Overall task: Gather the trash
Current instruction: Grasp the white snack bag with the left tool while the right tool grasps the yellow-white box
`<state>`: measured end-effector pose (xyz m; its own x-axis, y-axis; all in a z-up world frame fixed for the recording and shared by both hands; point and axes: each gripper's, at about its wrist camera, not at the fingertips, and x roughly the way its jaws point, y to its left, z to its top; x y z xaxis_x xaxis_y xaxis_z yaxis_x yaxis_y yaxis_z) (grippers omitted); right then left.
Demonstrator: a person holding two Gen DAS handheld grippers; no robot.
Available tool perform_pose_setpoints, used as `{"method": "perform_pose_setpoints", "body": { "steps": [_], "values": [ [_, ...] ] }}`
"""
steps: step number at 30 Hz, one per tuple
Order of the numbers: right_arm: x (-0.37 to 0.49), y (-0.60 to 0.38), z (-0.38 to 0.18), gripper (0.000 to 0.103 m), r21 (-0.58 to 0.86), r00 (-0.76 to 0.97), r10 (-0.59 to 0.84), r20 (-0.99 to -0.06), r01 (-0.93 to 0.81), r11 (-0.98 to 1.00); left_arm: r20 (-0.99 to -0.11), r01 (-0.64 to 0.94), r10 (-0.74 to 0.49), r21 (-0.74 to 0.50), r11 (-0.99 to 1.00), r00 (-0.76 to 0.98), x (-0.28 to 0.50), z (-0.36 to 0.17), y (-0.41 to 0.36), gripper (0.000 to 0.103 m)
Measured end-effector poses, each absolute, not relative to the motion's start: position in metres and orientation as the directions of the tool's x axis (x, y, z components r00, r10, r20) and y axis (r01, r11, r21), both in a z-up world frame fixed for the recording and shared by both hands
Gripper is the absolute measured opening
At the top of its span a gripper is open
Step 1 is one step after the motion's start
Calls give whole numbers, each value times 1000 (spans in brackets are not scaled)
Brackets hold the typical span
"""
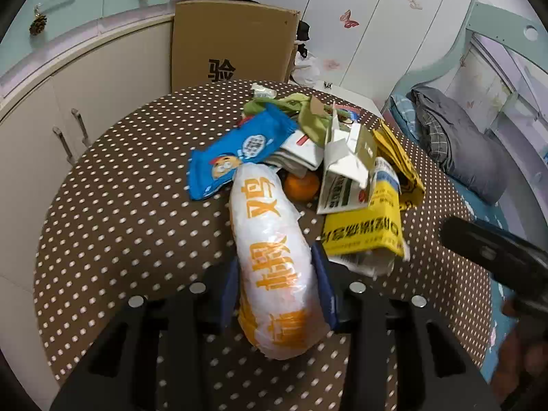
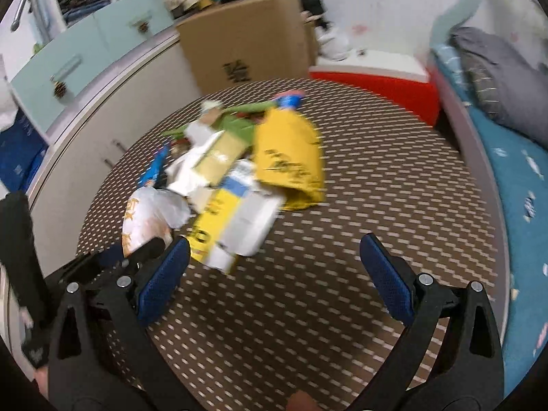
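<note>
A heap of trash lies on a brown polka-dot table (image 1: pixel 130 185). My left gripper (image 1: pixel 278 272) is shut on a white plastic bag with orange characters (image 1: pixel 274 257), its blue pads pressing both sides. Behind the bag lie a blue snack wrapper (image 1: pixel 236 154), an orange (image 1: pixel 302 186), a torn white carton (image 1: pixel 346 167) and yellow packaging (image 1: pixel 373 229). My right gripper (image 2: pixel 274 267) is open and empty above the table (image 2: pixel 376 178), just right of the heap. The white bag (image 2: pixel 150 219) and yellow packaging (image 2: pixel 291 150) show in the blurred right wrist view.
A cardboard box (image 1: pixel 233 44) stands behind the table. White cupboards (image 1: pixel 51 109) are on the left. A bed with a grey pillow (image 1: pixel 455 147) is on the right. A red and white box (image 2: pixel 380 82) sits beyond the table's far edge.
</note>
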<state>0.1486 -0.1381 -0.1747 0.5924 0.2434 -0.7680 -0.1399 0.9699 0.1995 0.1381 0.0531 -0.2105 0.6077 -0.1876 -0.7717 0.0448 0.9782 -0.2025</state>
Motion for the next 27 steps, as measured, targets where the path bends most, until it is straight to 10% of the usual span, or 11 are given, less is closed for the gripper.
{"method": "perform_pose_setpoints", "body": {
  "steps": [11,27],
  "values": [
    [171,-105,-200,43,250,516,328,-791,-216,944,-771,21,-136,-157,987,622,96,-204,74,40],
    [83,-190,-177,43,405,527,491,-694,-277,871,-745,124,-169,-116,986,646,70,-187,28,38]
  ]
}}
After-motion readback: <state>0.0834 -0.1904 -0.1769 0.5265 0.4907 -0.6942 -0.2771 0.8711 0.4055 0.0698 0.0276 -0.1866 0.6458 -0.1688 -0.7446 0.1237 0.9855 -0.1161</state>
